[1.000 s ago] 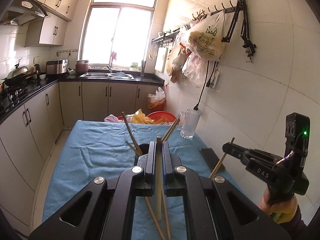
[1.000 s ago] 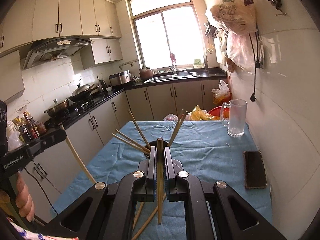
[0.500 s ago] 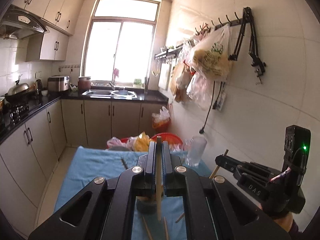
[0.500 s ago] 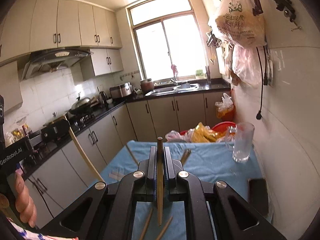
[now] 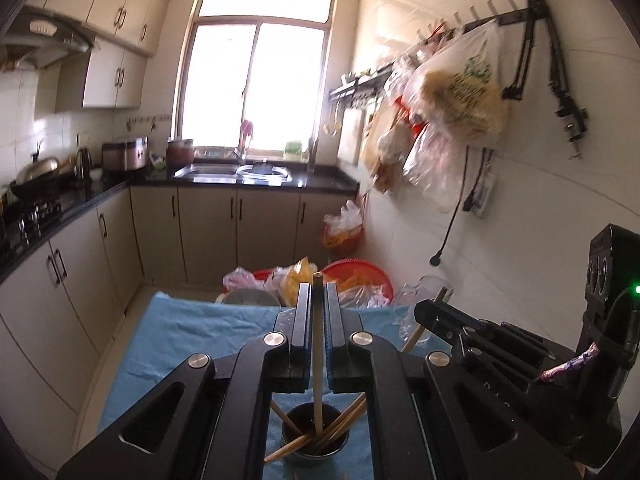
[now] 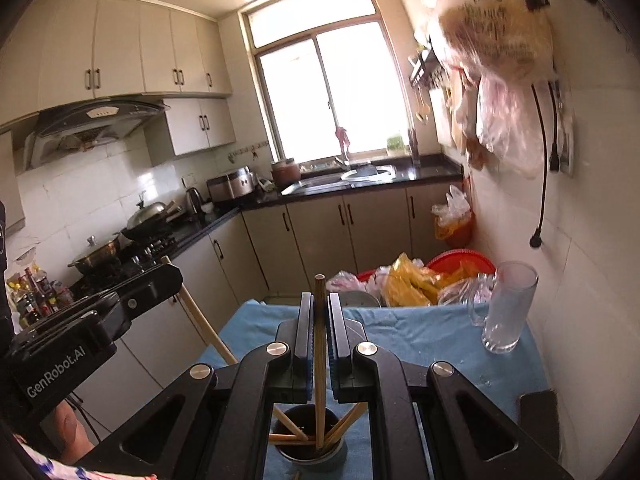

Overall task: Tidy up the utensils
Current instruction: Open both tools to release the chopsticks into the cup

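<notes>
A dark cup (image 5: 314,432) stands on the blue cloth (image 5: 192,332) at six o'clock in both wrist views, with several wooden chopsticks (image 5: 340,426) leaning in it. The left gripper (image 5: 318,300) is clamped on one upright chopstick (image 5: 317,360) whose lower end hangs over the cup's mouth, and the right gripper (image 6: 319,304) pinches its own chopstick (image 6: 319,368) the same way above the same cup. A glass mug (image 6: 506,310) stands on the cloth at three o'clock beside the tiled wall, a black phone (image 6: 538,412) lies at four o'clock, and red tubs (image 6: 460,264) with bags sit beyond the cloth's far edge at one o'clock.
</notes>
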Demonstrator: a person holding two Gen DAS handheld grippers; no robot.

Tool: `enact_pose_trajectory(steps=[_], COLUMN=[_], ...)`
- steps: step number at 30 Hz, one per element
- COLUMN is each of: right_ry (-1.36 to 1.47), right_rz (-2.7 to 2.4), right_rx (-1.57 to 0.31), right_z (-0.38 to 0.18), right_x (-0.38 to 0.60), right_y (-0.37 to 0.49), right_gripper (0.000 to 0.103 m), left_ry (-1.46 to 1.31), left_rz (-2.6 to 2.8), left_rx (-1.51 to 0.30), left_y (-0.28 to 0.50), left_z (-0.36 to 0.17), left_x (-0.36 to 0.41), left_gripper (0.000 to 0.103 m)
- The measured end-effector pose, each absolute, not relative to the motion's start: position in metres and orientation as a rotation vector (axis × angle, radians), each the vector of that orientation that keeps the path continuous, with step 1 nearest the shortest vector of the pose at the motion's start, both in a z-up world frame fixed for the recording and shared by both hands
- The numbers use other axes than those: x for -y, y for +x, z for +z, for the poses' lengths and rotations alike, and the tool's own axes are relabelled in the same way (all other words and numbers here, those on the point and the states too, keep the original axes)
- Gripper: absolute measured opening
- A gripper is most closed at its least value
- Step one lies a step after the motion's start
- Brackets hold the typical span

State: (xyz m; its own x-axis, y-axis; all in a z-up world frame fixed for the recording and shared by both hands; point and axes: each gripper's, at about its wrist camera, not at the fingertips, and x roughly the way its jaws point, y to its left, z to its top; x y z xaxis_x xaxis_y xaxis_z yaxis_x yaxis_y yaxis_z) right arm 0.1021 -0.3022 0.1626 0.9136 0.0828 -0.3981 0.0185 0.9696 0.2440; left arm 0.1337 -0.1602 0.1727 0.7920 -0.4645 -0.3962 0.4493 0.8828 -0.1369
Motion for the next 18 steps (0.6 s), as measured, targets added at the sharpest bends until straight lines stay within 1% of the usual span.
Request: enact_pose_trajectory(steps=[6, 13, 14, 16, 17, 18], right_ry=[0.28, 0.289, 0.292, 0.303, 0.308, 0.31], right_rz=[0.039, 0.043, 0.043, 0.043, 0.046, 0.048], right_rx=[-0.484, -0.533, -0.537, -0.545, -0.55, -0.551], right_z=[0.134, 0.12, 0.119, 0.117, 0.116, 0.116], right_x=[0.311, 0.31, 0.311, 0.312, 0.313, 0.314], right_y=[0.125, 0.145, 0.147, 0.15, 0.151, 0.151], right_gripper=[0.006, 0.006, 0.006, 0.007, 0.008, 0.013], left_ry=[-0.042, -0.043, -0.047, -0.062, -0.073, -0.081], left_rz=[-0.48, -0.489, -0.49, -0.491, -0.494, -0.496], left_rx=[-0.478, -0.484, -0.485, -0.488, -0.485, -0.479], left_y=[0.148, 0.145, 0.143, 0.14, 0.136, 0.133], left_z=[0.155, 0.153, 0.154, 0.156, 0.158, 0.159], left_x=[0.158, 0.157, 0.156, 0.151, 0.148, 0.144], left_gripper=[0.005, 0.006, 0.009, 0.018, 0.026, 0.03])
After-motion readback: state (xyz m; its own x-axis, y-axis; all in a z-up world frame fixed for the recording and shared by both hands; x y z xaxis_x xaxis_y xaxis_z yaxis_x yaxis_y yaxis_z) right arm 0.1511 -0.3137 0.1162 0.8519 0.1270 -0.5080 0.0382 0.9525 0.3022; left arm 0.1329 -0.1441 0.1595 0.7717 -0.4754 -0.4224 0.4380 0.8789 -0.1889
